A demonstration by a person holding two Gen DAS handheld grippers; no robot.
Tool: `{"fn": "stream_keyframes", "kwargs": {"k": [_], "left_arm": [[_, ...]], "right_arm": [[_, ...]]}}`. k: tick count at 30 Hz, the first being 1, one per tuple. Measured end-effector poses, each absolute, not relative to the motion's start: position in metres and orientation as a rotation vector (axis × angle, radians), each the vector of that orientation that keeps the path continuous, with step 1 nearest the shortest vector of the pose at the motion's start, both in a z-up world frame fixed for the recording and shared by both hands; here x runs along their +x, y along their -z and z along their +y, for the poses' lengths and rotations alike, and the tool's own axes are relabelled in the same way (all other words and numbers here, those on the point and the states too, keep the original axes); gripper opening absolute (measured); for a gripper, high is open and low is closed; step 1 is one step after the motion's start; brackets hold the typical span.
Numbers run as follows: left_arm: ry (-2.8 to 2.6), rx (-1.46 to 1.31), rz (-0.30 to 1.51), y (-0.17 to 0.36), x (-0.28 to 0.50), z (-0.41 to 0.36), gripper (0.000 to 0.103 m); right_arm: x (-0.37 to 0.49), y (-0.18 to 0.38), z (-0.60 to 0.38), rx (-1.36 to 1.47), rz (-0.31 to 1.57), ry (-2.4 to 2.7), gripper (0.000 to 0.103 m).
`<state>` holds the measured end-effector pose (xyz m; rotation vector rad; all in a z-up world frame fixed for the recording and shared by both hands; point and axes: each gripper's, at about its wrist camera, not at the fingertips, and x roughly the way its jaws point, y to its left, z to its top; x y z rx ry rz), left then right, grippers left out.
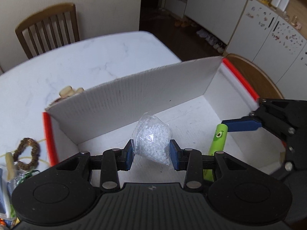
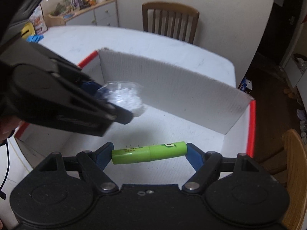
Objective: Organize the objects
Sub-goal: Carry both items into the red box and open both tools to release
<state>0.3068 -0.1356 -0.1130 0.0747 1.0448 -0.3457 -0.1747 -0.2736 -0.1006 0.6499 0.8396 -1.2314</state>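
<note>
1. My left tool (image 1: 151, 153) is pinching a clear bag of white beads (image 1: 153, 141), held up inside the white box (image 1: 153, 88), clear of the floor as far as I can tell.
2. My right tool (image 2: 149, 153) has its pads at both ends of the green tube (image 2: 149, 152), which lies sideways between them, low in the same box. Can't tell if it's actually squeezing or just touching.
3. The box sits on the white marble surface (image 1: 86, 57), red trim on its edges.
4. Outside the box, off to the left, there's a brown fuzzy ring (image 1: 28, 153).
</note>
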Motion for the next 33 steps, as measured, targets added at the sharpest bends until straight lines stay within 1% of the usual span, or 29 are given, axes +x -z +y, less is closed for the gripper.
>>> {"fn": "stream_keyframes", "kwargs": {"k": [11,20,25,26,28,30,33], "left_arm": [[0.31,0.071,1.149,0.143,0.33,-0.137,0.038],[0.305,0.041,1.198,0.151,0.336,-0.136,0.038],[0.303,0.045,1.197,0.15,0.34,-0.137,0.038],[0.302,0.045,1.195,0.149,0.34,-0.137,0.04],[0.302,0.04,1.191,0.147,0.34,-0.136,0.046],[0.298,0.034,1.186,0.145,0.34,-0.135,0.059],[0.299,0.026,1.177,0.142,0.339,-0.133,0.06]], "right_arm": [[-0.178,0.123,-0.302,0.832,0.95,1.157,0.08],[-0.179,0.138,-0.312,0.946,1.026,1.148,0.08],[-0.179,0.141,-0.314,0.95,1.045,1.15,0.08],[-0.178,0.142,-0.314,0.95,1.047,1.146,0.08],[-0.178,0.142,-0.314,0.943,1.051,1.147,0.081],[-0.177,0.141,-0.315,0.938,1.044,1.147,0.085],[-0.176,0.139,-0.313,0.931,1.038,1.154,0.087]]}}
